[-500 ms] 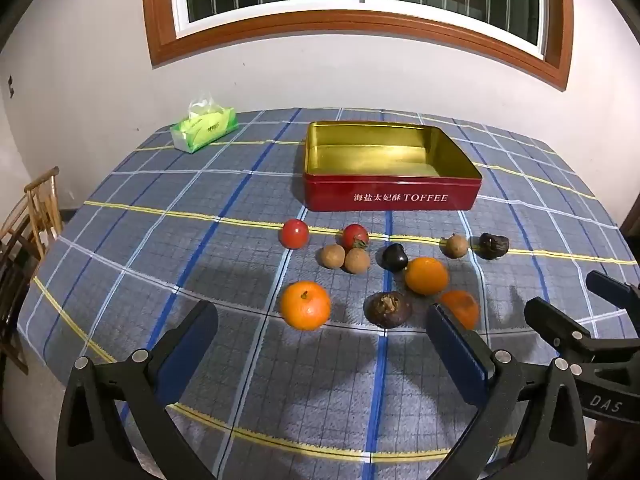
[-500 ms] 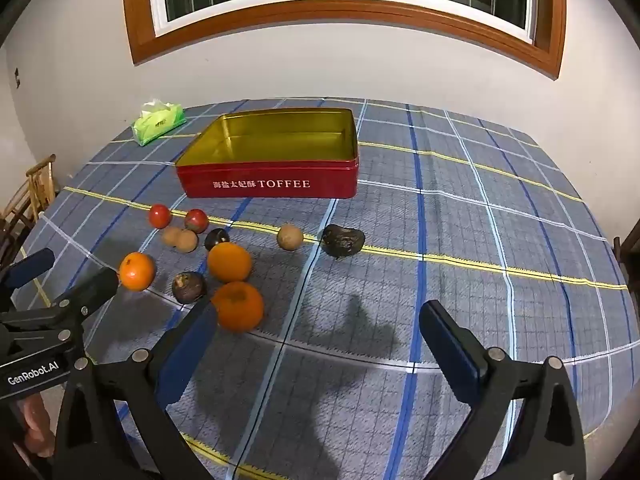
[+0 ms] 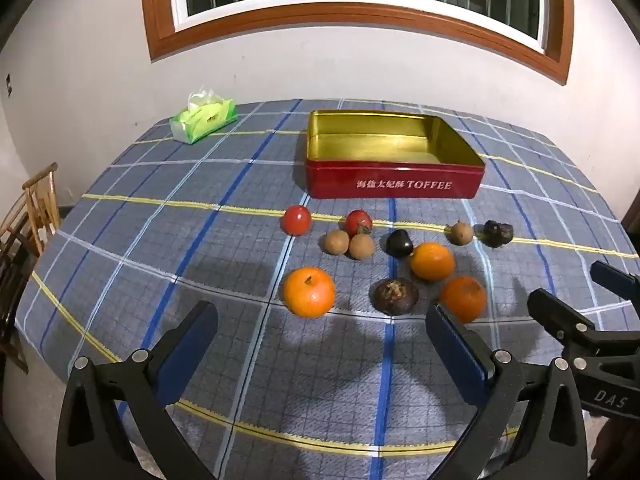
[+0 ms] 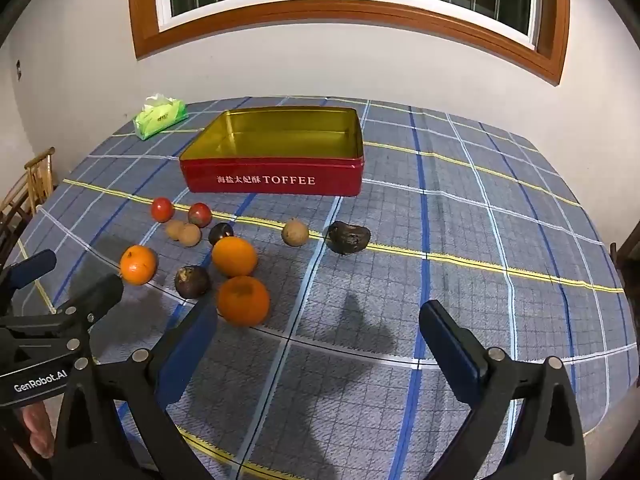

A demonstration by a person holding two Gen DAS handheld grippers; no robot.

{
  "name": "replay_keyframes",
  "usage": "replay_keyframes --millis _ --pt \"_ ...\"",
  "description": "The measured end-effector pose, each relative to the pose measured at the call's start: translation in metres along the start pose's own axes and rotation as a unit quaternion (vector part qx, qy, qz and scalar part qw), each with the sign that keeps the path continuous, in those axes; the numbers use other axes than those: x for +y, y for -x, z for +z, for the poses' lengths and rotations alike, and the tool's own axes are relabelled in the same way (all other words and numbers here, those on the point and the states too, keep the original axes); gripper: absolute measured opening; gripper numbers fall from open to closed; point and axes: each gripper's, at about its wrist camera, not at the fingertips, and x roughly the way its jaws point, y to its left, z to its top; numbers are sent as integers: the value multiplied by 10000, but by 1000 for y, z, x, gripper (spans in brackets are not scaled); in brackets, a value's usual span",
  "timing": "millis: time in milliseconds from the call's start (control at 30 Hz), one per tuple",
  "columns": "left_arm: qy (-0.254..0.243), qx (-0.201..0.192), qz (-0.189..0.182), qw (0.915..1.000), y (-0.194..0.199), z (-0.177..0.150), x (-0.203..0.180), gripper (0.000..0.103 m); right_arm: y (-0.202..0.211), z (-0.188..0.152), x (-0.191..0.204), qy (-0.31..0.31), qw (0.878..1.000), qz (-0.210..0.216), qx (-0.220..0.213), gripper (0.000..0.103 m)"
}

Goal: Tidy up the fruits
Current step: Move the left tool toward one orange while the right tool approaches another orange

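An empty red TOFFEE tin [image 3: 394, 182] [image 4: 276, 179] with a gold inside stands on the plaid tablecloth. In front of it lie several fruits: three oranges, the nearest left one [image 3: 309, 291] [image 4: 138, 264], two red tomatoes [image 3: 296, 220], small brown fruits [image 3: 336, 241], a dark round fruit [image 3: 396, 295] and a dark wrinkled one [image 4: 348, 237]. My left gripper [image 3: 320, 340] is open and empty just short of the left orange. My right gripper [image 4: 316, 332] is open and empty, close behind another orange [image 4: 243, 300].
A green tissue pack [image 3: 203, 120] lies at the far left of the table. Wooden chairs [image 3: 28, 216] stand off the table's left edge. A wall with a window rises behind the table. The right gripper also shows in the left wrist view [image 3: 576, 304].
Both grippers have edged slightly forward toward the fruits. The fruits and the tin have not moved.
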Motion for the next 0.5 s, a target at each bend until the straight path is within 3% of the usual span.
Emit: replay_keyframes --millis 500 --pt "72 178 6 9998 -15 -5 5 103 -13 -4 0 -83 9998 132 148 98"
